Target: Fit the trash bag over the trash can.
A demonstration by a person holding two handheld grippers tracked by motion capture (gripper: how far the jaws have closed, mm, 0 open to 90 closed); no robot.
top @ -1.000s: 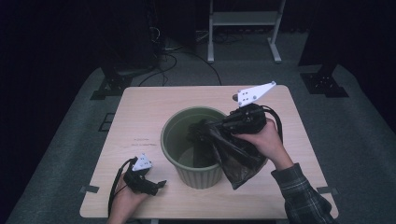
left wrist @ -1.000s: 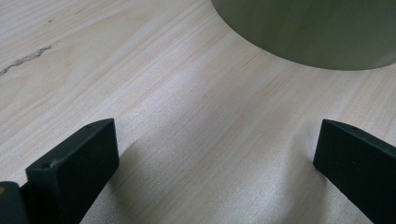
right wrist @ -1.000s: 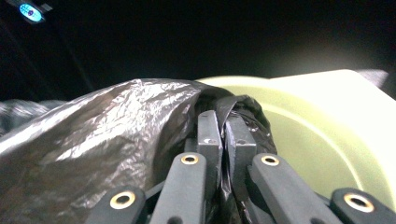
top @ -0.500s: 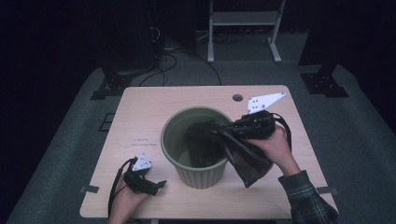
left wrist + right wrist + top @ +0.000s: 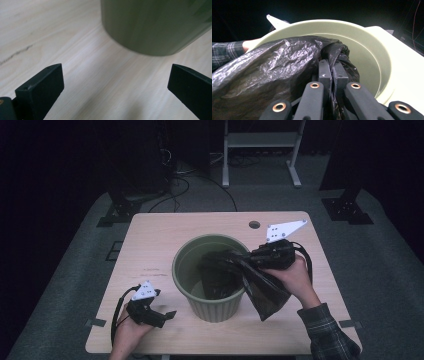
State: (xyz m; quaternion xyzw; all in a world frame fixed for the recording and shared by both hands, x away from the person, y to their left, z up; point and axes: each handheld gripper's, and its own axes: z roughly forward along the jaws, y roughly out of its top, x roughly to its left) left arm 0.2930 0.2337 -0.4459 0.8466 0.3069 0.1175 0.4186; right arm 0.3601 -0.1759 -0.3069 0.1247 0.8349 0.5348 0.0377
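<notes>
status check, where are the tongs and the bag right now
Right tongs shut on black bag, draped over green bin rim. Left tongs open, empty, beside bin. Nothing in the way.

A dark recording lab: a lone wooden table (image 5: pixel 165 235) on grey carpet (image 5: pixel 385 250), floor cables (image 5: pixel 185 180), stand feet (image 5: pixel 347 210)

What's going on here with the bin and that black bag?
A person is fitting a crinkled black plastic bag into a round green plastic bin on a light wooden table. The right gripper, jaws shut on the bag, holds it at the bin's right rim, part inside, part draped outside. The left gripper, jaws open and holding nothing, sits near the bin's left side.
</notes>
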